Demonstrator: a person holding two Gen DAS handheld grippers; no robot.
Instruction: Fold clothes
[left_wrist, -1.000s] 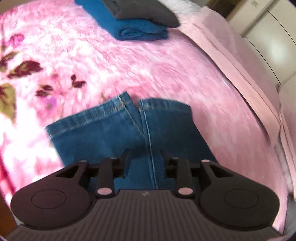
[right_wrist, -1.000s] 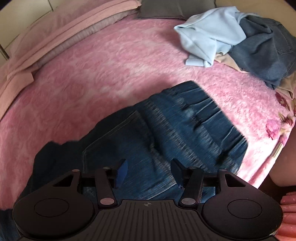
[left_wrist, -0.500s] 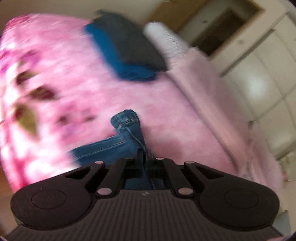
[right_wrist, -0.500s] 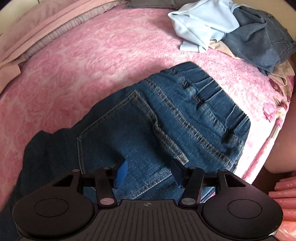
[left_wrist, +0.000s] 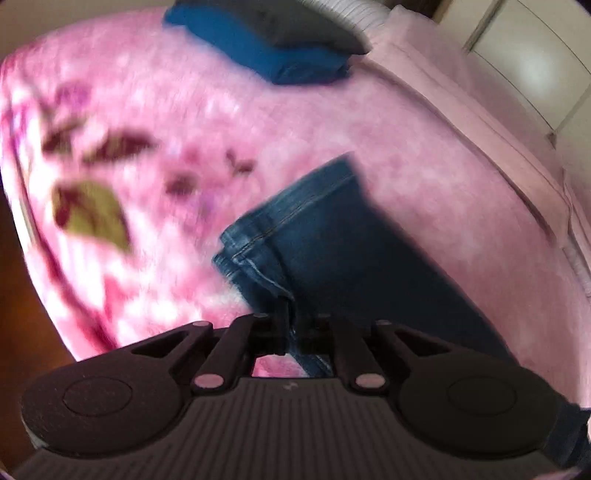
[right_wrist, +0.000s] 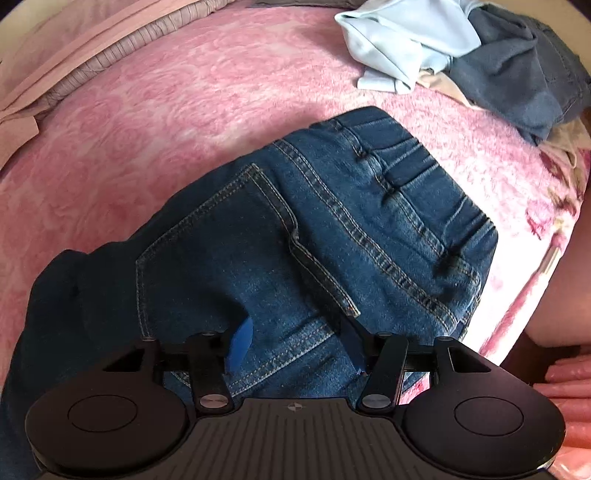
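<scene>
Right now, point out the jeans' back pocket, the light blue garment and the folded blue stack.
back pocket (right_wrist: 218, 251), right wrist view, middle of the stitched pocket panel
light blue garment (right_wrist: 399, 44), right wrist view, its crumpled middle
folded blue stack (left_wrist: 266, 48), left wrist view, blue lower layer

A pink floral blanket (left_wrist: 155, 122) is seen covering the bed. A pale pink pillow (left_wrist: 461, 122) is noted at 2 o'clock in the left wrist view. White wardrobe doors (left_wrist: 535, 70) are observed beyond it at 1 o'clock. A striped grey pillow edge (right_wrist: 122, 55) is recorded at 11 o'clock in the right wrist view.
</scene>
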